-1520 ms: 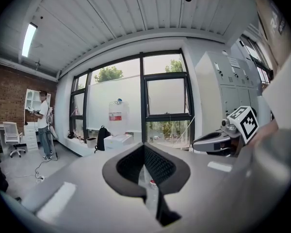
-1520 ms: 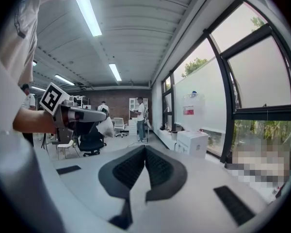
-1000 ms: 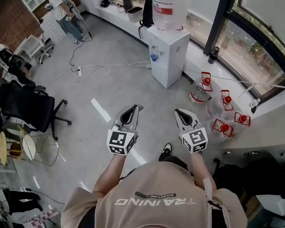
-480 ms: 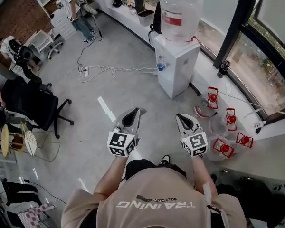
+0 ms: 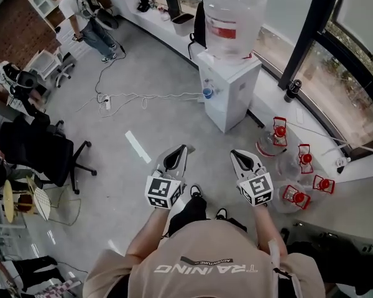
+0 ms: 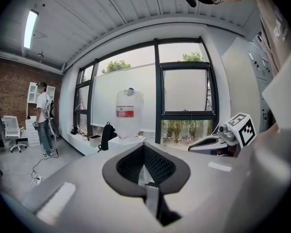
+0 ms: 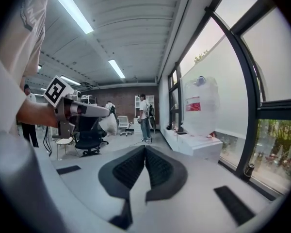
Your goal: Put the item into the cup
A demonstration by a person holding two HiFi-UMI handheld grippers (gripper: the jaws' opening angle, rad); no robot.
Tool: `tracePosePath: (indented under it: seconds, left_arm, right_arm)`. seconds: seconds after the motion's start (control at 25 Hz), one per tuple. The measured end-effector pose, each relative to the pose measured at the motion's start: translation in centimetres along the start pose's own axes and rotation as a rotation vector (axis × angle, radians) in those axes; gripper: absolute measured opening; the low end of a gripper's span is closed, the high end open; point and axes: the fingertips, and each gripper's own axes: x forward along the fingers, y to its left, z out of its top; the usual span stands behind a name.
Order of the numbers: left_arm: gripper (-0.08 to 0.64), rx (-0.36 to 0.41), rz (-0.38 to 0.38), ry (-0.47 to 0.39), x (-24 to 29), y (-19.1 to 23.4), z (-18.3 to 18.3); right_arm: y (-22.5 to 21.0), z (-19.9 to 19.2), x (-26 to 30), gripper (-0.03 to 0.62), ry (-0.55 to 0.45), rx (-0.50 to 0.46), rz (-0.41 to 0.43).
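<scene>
Both grippers are held out in front of the person's chest, above the grey floor. My left gripper (image 5: 182, 148) is shut with nothing between its jaws; in the left gripper view its dark pads (image 6: 144, 165) meet. My right gripper (image 5: 235, 154) is likewise shut and empty, and its pads (image 7: 145, 166) touch in the right gripper view. Ahead stands a white water dispenser (image 5: 229, 92) with a large clear bottle (image 5: 234, 14) on top. A small blue object (image 5: 206, 93) sits at its front taps. I cannot make out a cup or an item to put in it.
Several clear water jugs with red caps (image 5: 296, 165) lie on the floor at the right, by the window wall. A black office chair (image 5: 38, 145) stands at the left. White cables (image 5: 143, 95) trail across the floor. A person (image 5: 81, 18) stands far back left.
The person has stepped forward and a shoe now shows between the grippers. The dispenser sits a little closer and more central. Both grippers stay shut and level.
</scene>
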Motion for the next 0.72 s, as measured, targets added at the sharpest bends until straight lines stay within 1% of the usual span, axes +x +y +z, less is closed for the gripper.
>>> tracePosePath:
  seconds: [0.28, 0.52, 0.72]
  left_arm:
    - [0.005, 0.032, -0.085, -0.008, 3.6, 5.5, 1.1]
    - [0.005, 0.048, -0.173, -0.004, 5.5, 9.3, 0.7]
    - [0.005, 0.066, -0.2, 0.026, 7.0, 11.2, 0.0]
  right_arm:
    - [-1.2, 2.5, 5.4, 0.011, 0.009, -0.019, -0.067]
    - [-1.9, 3.1, 9.3, 0.011, 0.008, 0.021, -0.151]
    - [-2.3, 3.2, 11.3, 0.011, 0.023, 0.042, -0.176]
